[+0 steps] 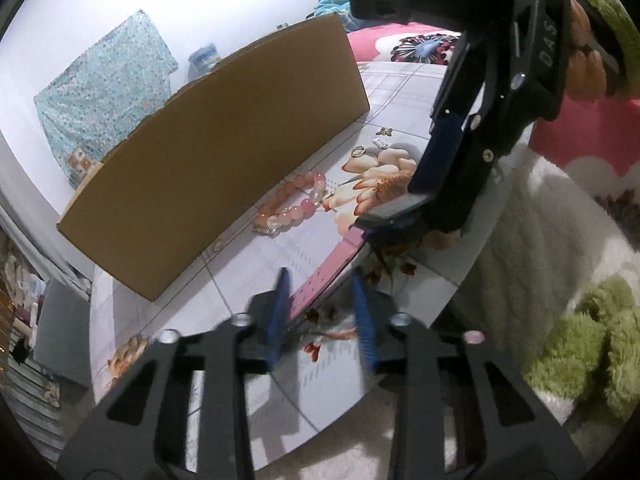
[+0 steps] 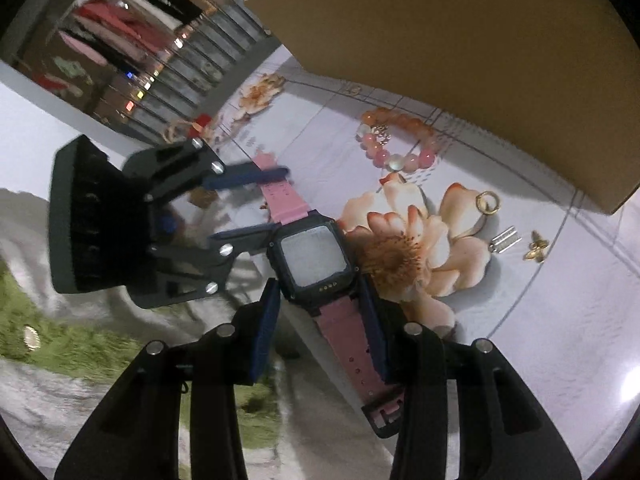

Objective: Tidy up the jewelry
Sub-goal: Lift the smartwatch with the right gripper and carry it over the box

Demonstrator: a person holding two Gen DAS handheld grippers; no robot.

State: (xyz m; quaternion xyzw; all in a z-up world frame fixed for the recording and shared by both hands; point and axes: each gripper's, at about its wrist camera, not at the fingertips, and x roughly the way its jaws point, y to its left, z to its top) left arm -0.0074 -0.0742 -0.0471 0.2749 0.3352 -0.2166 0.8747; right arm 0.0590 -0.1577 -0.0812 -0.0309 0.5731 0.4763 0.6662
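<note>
A pink-strapped watch (image 2: 310,252) is lying flat on the table (image 2: 540,320), its dark square face turned up, and everything else is sitting around it. The right tool (image 2: 320,320) is reaching over the strap end nearer the buckle, its blue fingers (image 2: 266,328) spread wide on either side of the band and not pressing on it. The left tool (image 2: 250,204) is coming at the watch from the opposite strap end, its fingers likewise spread apart, one lying across the far strap and the other lying just beside the watch case; in the left wrist view the holed strap (image 1: 320,280) is running up between those blue fingers (image 1: 280,312) toward the right tool (image 1: 440,168), which is hiding the watch face. Beyond the watch, a bead bracelet (image 2: 396,140) of pink and orange beads is resting near the wall of a brown cardboard box (image 2: 480,60). To the far side of the watch, past the printed flower (image 2: 404,256) on the table, a gold ring (image 2: 488,202), a small silver clasp (image 2: 505,239) and a gold charm (image 2: 535,246) are lying close together, apart from the watch and apart from both tools
</note>
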